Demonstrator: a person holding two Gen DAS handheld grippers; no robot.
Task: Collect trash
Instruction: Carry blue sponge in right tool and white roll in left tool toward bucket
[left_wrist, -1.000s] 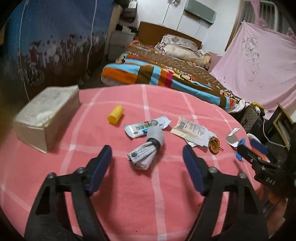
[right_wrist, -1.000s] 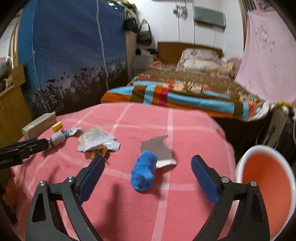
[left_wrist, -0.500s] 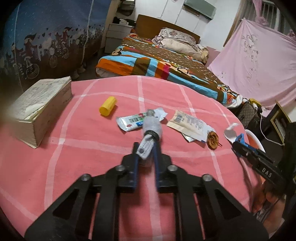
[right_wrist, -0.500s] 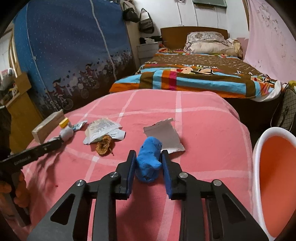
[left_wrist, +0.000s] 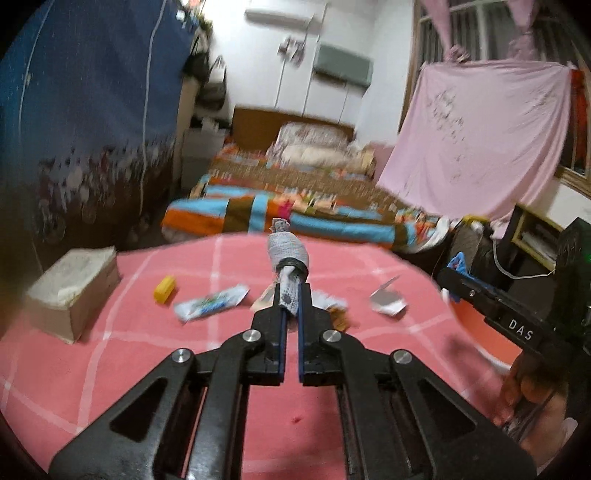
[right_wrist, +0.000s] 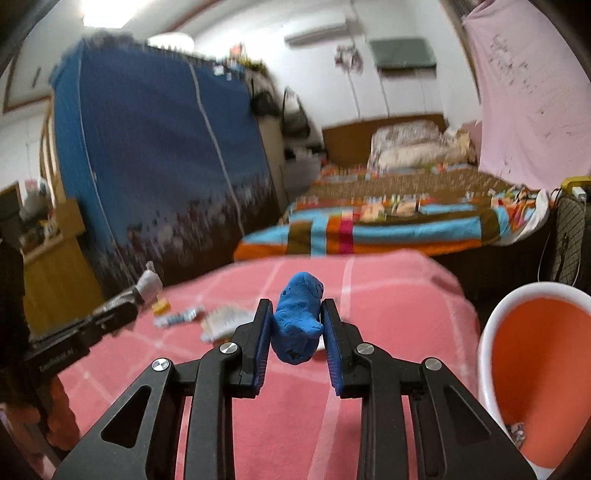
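My left gripper (left_wrist: 290, 295) is shut on a rolled grey-white paper bundle (left_wrist: 288, 258) with a black band, held above the pink checked table (left_wrist: 147, 369). My right gripper (right_wrist: 297, 317) is shut on a crumpled blue wad (right_wrist: 299, 317), also lifted off the table. The white bin with the orange inside (right_wrist: 535, 373) stands at the right, beside the table edge. A toothpaste-like wrapper (left_wrist: 210, 304), a yellow cap (left_wrist: 164, 289), a torn silver scrap (left_wrist: 386, 301) and a brown piece (left_wrist: 341, 321) lie on the table.
A thick book (left_wrist: 70, 291) lies at the table's left. A bed with a striped blanket (left_wrist: 295, 218) is behind the table. A blue wardrobe (right_wrist: 159, 166) stands at the left. The other gripper (left_wrist: 495, 310) shows at the right of the left wrist view.
Both grippers, shut on their items half a second ago, have lifted them off the table. One second ago both were open around the items.
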